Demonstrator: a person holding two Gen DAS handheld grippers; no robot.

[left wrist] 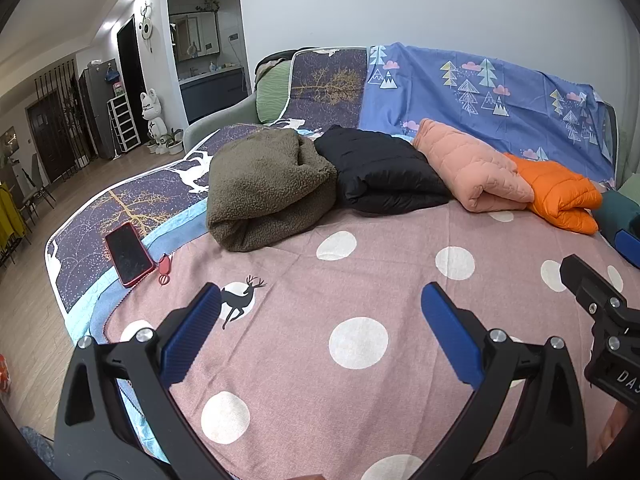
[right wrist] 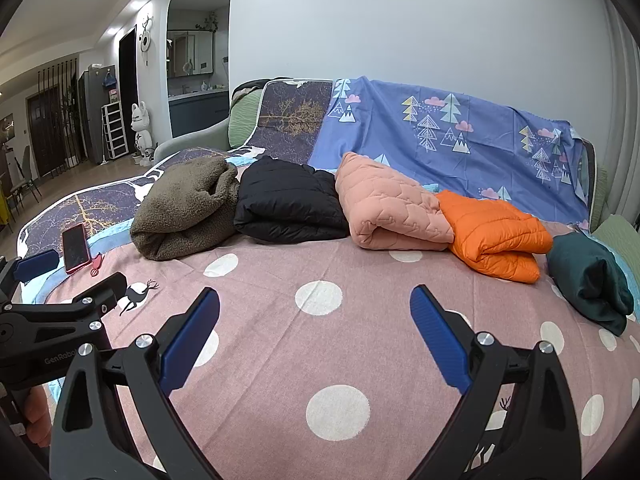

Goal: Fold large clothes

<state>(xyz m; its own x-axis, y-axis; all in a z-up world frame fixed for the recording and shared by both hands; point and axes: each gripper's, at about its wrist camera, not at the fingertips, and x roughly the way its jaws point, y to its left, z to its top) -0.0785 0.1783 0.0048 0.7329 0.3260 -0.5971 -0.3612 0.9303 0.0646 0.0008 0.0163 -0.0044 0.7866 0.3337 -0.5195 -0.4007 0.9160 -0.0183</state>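
Note:
Several folded garments lie in a row across the back of the pink dotted bedspread [left wrist: 400,360]: an olive fleece [left wrist: 264,188], a black puffer jacket [left wrist: 380,176], a peach quilted jacket [left wrist: 472,168], an orange puffer [left wrist: 560,192] and a dark teal piece [right wrist: 592,280]. My left gripper [left wrist: 320,300] hovers open over the bare spread in front of them, holding nothing. My right gripper [right wrist: 316,304] is open too, empty, just right of the left one. In the right wrist view the left gripper [right wrist: 64,280] shows at the left edge.
A red-cased phone [left wrist: 128,254] and a small red key tag [left wrist: 163,268] lie near the bed's left edge. A blue tree-print sheet [left wrist: 480,88] drapes the sofa back. Wooden floor, a white figure [left wrist: 154,120] and shelving lie off to the left.

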